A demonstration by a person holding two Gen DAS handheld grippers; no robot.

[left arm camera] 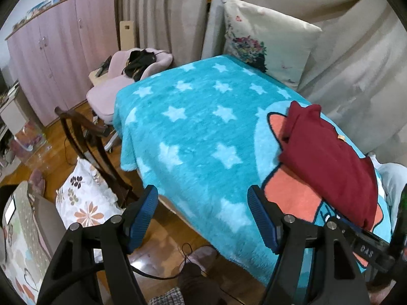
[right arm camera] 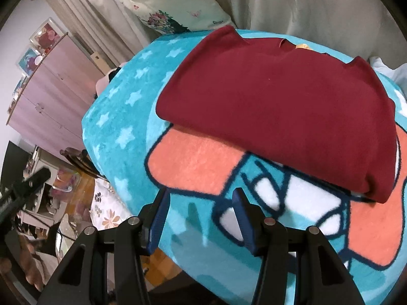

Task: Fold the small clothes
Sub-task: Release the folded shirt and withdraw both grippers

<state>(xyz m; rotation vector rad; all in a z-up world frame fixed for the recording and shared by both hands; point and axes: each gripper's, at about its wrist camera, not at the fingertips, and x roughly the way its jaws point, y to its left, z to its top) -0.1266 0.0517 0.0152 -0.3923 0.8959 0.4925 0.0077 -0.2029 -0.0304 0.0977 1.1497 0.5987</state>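
Observation:
A dark red garment (left arm camera: 328, 162) lies folded on the turquoise star blanket (left arm camera: 198, 127) that covers the table, at the right in the left wrist view. It fills the upper middle of the right wrist view (right arm camera: 279, 106), resting on the blanket (right arm camera: 122, 117) over its orange and white cartoon print. My left gripper (left arm camera: 203, 206) is open and empty, above the blanket's near edge, left of the garment. My right gripper (right arm camera: 201, 208) is open and empty, just short of the garment's near folded edge.
A flowered pillow (left arm camera: 264, 38) leans against beige curtains at the back. A pink chair (left arm camera: 119, 84) and a dark wooden chair (left arm camera: 86, 137) stand left of the table. A floral cushion (left arm camera: 84, 198) lies below. A lilac wardrobe (left arm camera: 56, 50) lines the left wall.

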